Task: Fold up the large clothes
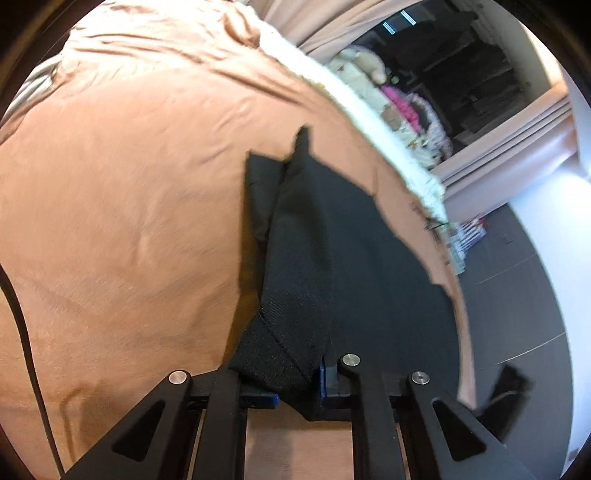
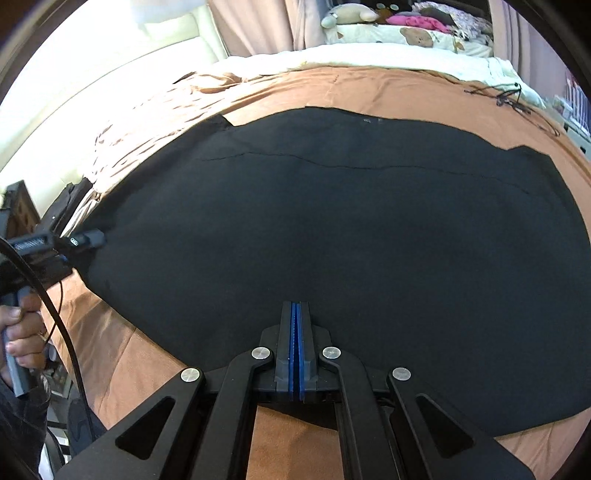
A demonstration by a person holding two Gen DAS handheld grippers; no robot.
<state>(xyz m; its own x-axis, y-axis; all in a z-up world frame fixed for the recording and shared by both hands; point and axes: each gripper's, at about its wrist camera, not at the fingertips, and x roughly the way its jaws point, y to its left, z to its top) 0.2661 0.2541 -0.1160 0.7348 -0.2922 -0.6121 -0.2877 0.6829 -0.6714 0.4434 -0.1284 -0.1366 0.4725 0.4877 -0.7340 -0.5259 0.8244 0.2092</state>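
A large black garment (image 2: 332,229) lies spread flat on an orange-brown bedsheet (image 2: 369,88). My right gripper (image 2: 295,306) is shut, its blue pads pressed together at the garment's near edge; whether cloth is pinched between them I cannot tell. My left gripper (image 1: 299,384) is shut on a corner of the black garment (image 1: 314,266), which bunches between its blue pads and runs away across the sheet (image 1: 129,203). The left gripper also shows in the right wrist view (image 2: 88,238) at the garment's left edge, held by a hand (image 2: 22,332).
A cream blanket (image 2: 332,55) and pillows with stuffed toys (image 2: 399,26) lie at the bed's far end. Pink curtains (image 2: 258,26) hang behind. A thin black cable (image 2: 513,98) lies on the sheet at far right. Grey floor (image 1: 517,295) lies beside the bed.
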